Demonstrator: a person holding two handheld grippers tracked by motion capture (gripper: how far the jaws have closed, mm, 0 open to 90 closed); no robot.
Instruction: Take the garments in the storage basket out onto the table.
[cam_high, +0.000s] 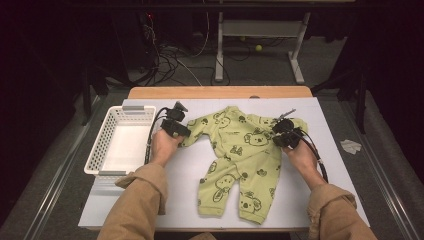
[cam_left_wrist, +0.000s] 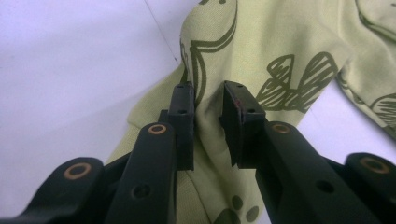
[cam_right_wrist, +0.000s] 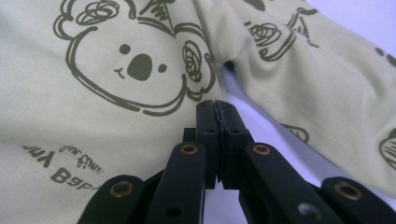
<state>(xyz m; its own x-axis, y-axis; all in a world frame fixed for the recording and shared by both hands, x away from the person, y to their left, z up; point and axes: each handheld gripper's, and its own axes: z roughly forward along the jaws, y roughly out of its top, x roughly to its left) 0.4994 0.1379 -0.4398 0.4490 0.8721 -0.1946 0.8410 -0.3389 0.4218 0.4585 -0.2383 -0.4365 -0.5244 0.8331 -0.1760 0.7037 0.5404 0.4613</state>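
The table (cam_high: 330, 165) carries a white sheet, and a green onesie (cam_high: 240, 165) with dark koala prints lies flat across its middle, legs toward the person and sleeves spread to either side. A white basket (cam_high: 102, 145) sits at the table's left edge, well apart from the onesie's body and near its left sleeve.

The person's arms, in tan sleeves, come in from the near side. The left hand-held gripper (cam_high: 182, 131) is down at the onesie's left sleeve, just beside the basket. In the left gripper view (cam_left_wrist: 208, 105) its jaws stand a little apart with a raised fold of the sleeve cloth between them; the pads sit close to the fold, but I cannot tell that they press on it.

The right hand-held gripper (cam_high: 281, 134) rests at the onesie's right armpit, where sleeve meets body. In the right gripper view (cam_right_wrist: 218, 108) its jaws are together, tips meeting at the cloth's edge beside a koala face; whether a pinch of fabric is caught between them I cannot tell.
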